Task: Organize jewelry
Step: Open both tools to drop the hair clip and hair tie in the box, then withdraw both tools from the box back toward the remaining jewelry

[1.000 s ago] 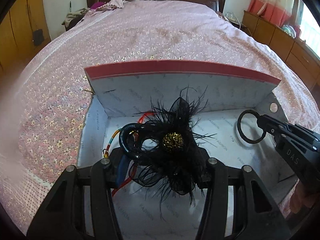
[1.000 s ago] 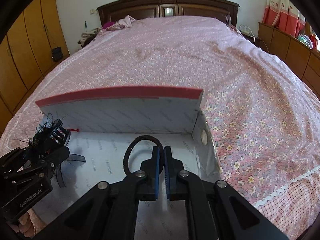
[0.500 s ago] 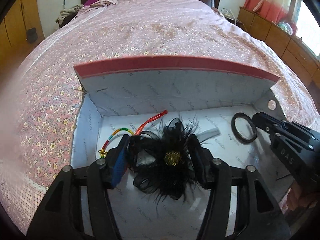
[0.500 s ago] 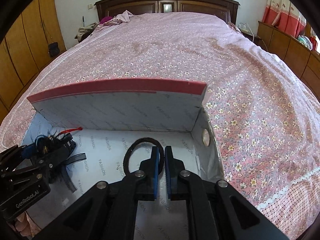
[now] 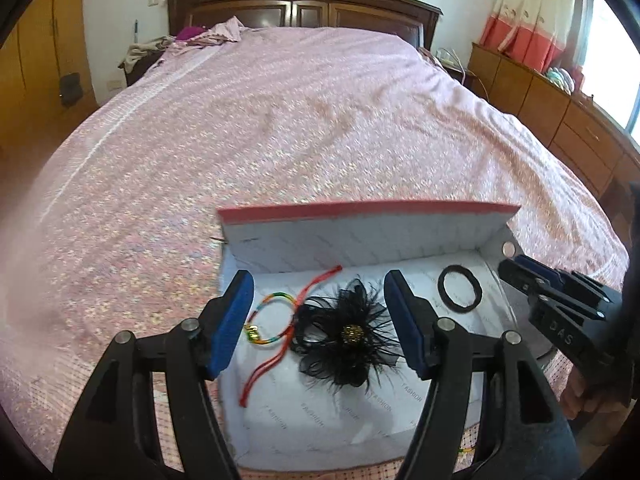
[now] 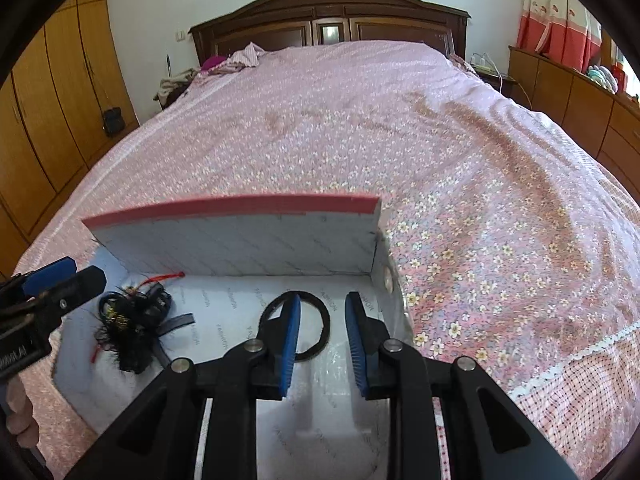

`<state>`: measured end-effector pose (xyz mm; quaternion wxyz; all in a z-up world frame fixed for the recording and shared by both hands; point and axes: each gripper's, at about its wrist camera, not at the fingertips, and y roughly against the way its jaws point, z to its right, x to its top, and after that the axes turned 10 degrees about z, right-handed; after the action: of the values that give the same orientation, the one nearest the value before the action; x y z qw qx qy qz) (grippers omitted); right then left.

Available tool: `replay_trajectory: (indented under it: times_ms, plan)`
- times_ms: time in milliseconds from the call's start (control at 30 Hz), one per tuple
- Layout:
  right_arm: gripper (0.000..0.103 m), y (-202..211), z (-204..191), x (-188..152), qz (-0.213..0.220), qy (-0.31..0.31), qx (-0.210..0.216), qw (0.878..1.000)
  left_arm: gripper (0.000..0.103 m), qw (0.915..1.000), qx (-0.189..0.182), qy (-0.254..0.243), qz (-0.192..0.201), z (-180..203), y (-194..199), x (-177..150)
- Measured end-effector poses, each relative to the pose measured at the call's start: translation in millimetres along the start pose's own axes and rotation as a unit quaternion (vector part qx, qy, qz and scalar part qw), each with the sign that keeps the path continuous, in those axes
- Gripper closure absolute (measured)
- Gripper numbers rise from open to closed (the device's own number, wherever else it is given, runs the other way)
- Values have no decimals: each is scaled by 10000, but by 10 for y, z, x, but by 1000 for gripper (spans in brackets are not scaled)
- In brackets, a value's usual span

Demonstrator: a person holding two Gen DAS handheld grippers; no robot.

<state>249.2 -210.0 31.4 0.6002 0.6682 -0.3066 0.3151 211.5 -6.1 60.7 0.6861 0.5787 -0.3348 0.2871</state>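
Note:
An open white box with a pink rim lies on the bed. On its floor rest a black feather hair ornament with a gold centre, a rainbow cord bracelet with red strings, and a black hair band. My left gripper hovers above the ornament, jaws opening, nothing pressed between them. My right gripper stands over the hair band, jaws opening, its pads clear of the band. The ornament lies at the box's left in the right wrist view.
The pink floral bedspread surrounds the box. Crumpled clothes lie by the dark headboard. Wooden wardrobes line the left and low cabinets the right. A hand holds the right gripper.
The left gripper let go of the feather ornament, which now lies in the box, and rose away. The right gripper's jaws parted and released the black hair band onto the box floor.

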Motion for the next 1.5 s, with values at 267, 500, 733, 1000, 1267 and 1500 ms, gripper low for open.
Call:
replay_trajectory:
  times_ms: [267,500,733,1000,1267,1500]
  plan:
    - [75,355,7,71,246,-147,174,9994,43,9998,146,7,126,-114,179,26]
    - [75,556,-25,60,359,-153,235,9990,43,9997,252,26,49,-203,209,-85]
    - [75,662,4,-43,336,-151,235,9990,45,9989,389,-225,-92,-240,174,-261]
    - [75,860,80,-262,260,-144,265,9992,48,9987,306,-345,-229,-236,208,-435]
    - [75,979,136,-495,102,-138,279,9995,49,9994,247,-146,-199,-262,357,-523]
    - [75,942,121,-718,-152,-122,349,9992,49,9996,217,8,-169,-317,529,-642]
